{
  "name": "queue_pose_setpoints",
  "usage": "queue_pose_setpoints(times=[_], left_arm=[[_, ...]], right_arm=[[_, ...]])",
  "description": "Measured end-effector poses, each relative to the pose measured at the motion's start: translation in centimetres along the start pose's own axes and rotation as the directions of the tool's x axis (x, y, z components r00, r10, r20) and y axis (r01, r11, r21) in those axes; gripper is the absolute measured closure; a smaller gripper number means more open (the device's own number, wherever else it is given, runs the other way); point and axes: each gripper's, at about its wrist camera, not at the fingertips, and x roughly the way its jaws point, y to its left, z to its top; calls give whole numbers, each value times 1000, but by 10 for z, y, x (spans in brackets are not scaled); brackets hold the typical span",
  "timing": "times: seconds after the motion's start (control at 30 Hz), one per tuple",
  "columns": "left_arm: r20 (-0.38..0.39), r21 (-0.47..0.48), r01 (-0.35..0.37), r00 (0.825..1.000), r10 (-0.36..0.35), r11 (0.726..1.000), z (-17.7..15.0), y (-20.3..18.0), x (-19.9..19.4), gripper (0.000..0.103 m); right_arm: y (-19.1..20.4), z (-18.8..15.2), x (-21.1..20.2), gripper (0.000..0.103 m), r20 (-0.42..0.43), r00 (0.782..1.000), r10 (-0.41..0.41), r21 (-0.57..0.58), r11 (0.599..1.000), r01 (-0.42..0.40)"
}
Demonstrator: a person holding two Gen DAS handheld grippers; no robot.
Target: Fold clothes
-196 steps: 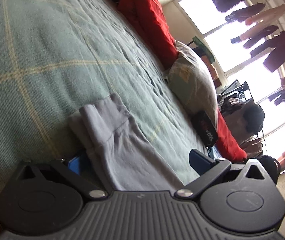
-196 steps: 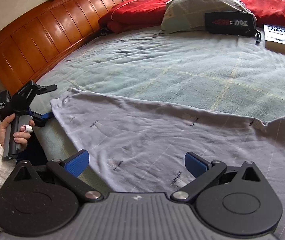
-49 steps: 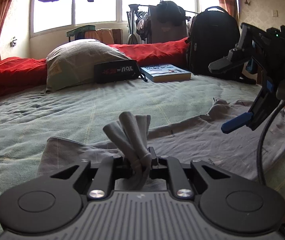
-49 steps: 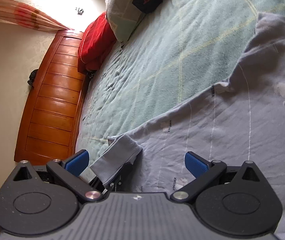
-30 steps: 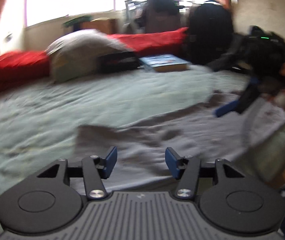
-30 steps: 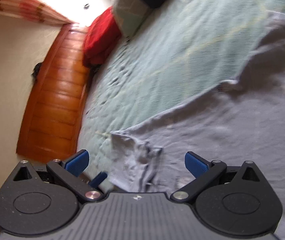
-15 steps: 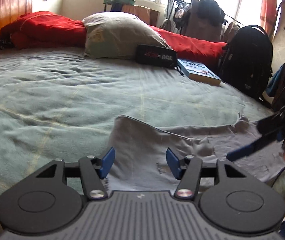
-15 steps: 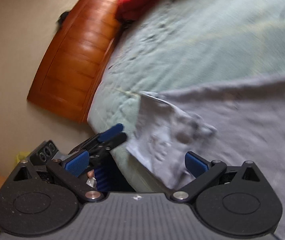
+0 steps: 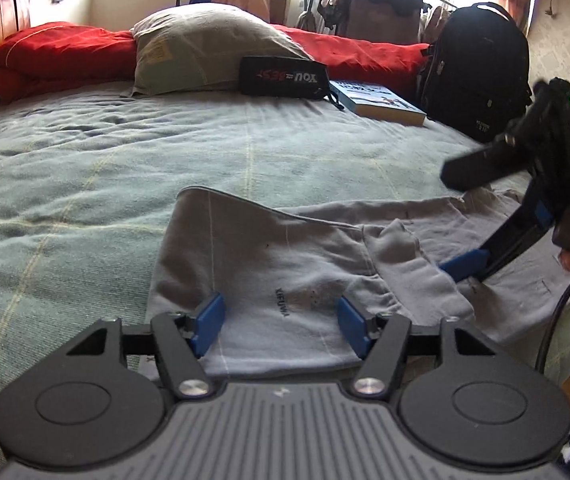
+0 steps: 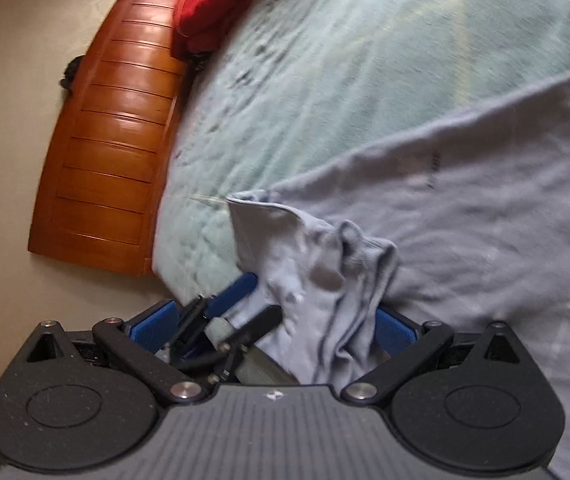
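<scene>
A grey T-shirt (image 9: 293, 264) lay spread along the near edge of the bed (image 9: 85, 152), over a pale green blanket with thin yellow lines, one end folded back on itself so that a sleeve (image 9: 409, 264) rested on top of the body of the shirt. The left gripper (image 9: 281, 322) hung just above the folded end at the near edge, its blue pads apart with shirt fabric showing between them but not pinched; its jaws had just been opening. The right gripper (image 10: 275, 324) stood with its jaws wide apart, and in its own view a rumpled bunch of the grey cloth (image 10: 325, 280) rose between the blue pads without being squeezed. In the left wrist view that gripper came in from the right side, a blue fingertip (image 9: 465, 262) down beside the sleeve, a person's fingers partly visible behind it. At the far edge of the bed lay a grey-green pillow (image 9: 205, 48), a red quilt (image 9: 65, 52) behind it, a black pouch (image 9: 285, 78) with lettering against the pillow and a book (image 9: 381, 102) just beside the pouch. A black backpack (image 9: 481, 68) stood off the far right corner, and a wooden headboard (image 10: 113, 132) closed the left edge
</scene>
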Motion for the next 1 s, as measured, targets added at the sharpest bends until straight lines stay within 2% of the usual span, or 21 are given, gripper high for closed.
queue_pose_setpoints(times=[0.1,0.2,0.23,0.3,0.33,0.37,0.5,0.57,0.6,0.63,0.7,0.87,1.0], left_arm=[[10,-16,11,1000,-10,1000,0,2,-3,40],[45,-49,31,999,-29,998,5,10,-10,40],[58,-63,33,998,-29,997,6,13,-13,40],[76,-95,35,997,-27,995,10,20,-17,40],[82,-110,42,996,-33,993,10,23,-18,40],[87,-124,49,995,-38,991,11,25,-19,40],[100,-142,80,993,-66,987,7,27,-20,40],[88,-143,77,994,-65,987,5,27,-16,40],[77,-146,69,995,-58,987,3,27,-13,40],[65,-151,63,996,-53,987,2,28,-11,40],[53,-159,62,997,-54,985,0,30,-9,40],[90,-140,74,994,-62,987,14,26,-15,40],[108,-145,83,992,-67,986,33,27,1,40]], right_arm=[[-2,-4,5,0,14,1000,8,-28,1000,-8],[-13,-8,6,0,57,997,53,-52,997,-50],[-16,-10,4,3,77,995,67,-56,996,-63],[-19,-13,1,22,94,995,39,-100,995,-29],[-20,-15,1,41,95,995,5,-123,992,7],[-22,-15,-2,51,96,995,-8,-124,992,20],[-25,-13,-9,51,112,993,27,-128,992,-12],[-30,-13,-3,58,109,994,0,-139,990,15],[-33,-14,0,82,106,994,-17,-144,989,32],[-36,-14,3,91,102,994,-34,-149,988,50],[-37,-11,0,91,103,995,-15,-138,990,29],[-17,-7,-8,90,129,991,-39,-229,971,68],[-30,-11,-2,91,112,991,-71,-211,973,93]])
